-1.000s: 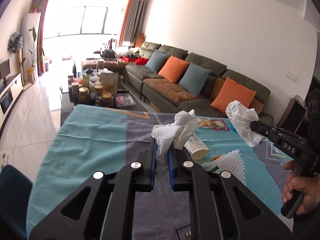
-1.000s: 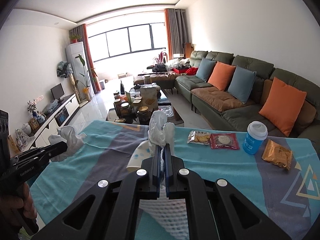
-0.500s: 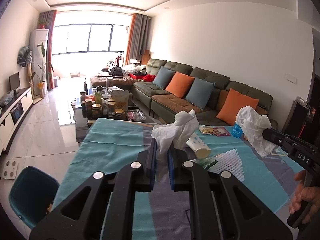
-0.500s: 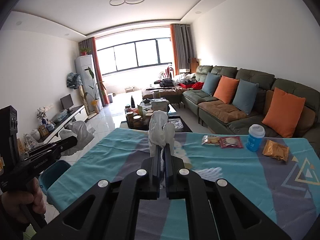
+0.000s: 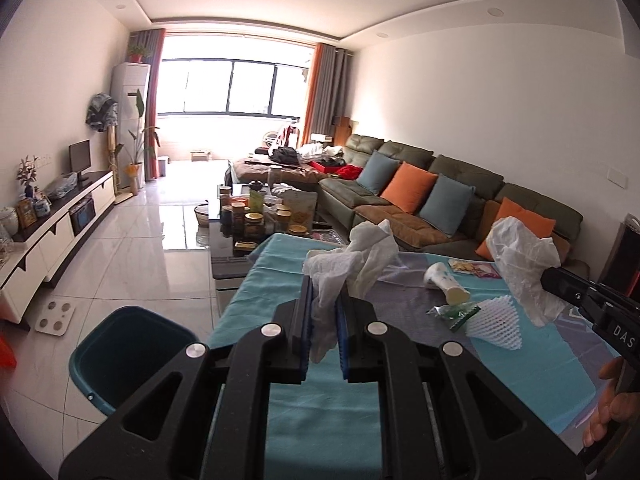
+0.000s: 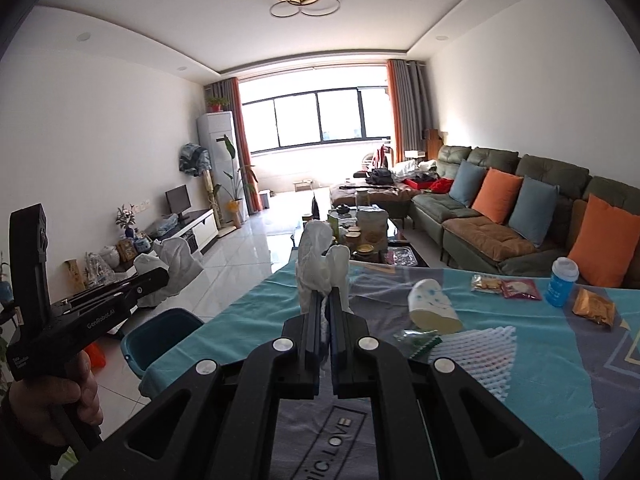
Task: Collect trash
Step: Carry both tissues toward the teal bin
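Both tongs are clamped on crumpled tissues — the left tongs (image 5: 323, 312) on one tissue (image 5: 352, 258), the right tongs (image 6: 325, 316) on another tissue (image 6: 322, 258) — and both have swung leftward along the table (image 5: 320, 420) since a second ago, so the teal bin (image 5: 132, 350) on the floor, out of sight then, now shows beside the table's left edge; next comes the drop, I judge — cup (image 6: 434, 304), foam net (image 6: 476, 348) and wrapper (image 6: 414, 342) still lie on the table
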